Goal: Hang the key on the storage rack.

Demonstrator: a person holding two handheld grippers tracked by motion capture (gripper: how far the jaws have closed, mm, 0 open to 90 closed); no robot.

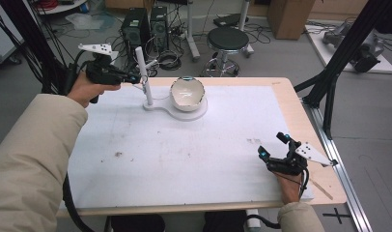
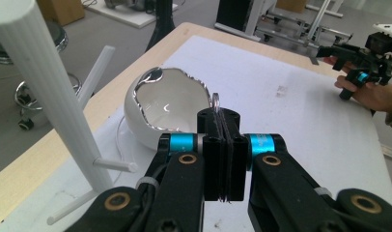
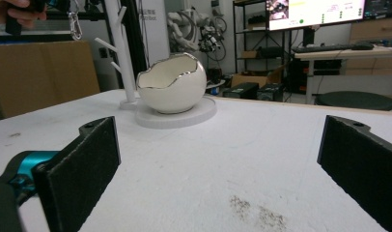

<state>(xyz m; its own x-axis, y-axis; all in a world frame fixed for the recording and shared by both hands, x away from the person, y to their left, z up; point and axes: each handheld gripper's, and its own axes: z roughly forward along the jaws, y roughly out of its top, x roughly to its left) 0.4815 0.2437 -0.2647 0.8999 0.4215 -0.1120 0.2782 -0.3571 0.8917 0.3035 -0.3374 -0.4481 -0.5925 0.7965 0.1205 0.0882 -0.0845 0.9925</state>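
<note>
The left gripper (image 2: 222, 145), jaws pinching a small metal clasp (image 2: 217, 101), hovers beside the white branched stand (image 1: 145, 77); hooking a peg likely needs a level approach. The right gripper (image 1: 276, 151) rests spread on the desk (image 1: 184, 159).

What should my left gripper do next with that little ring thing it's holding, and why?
Probably ease the left gripper toward a peg on the white stand and hook the clasp on. Its jaws are shut on the clasp beside the stand, while the right gripper rests open, far off.
</note>
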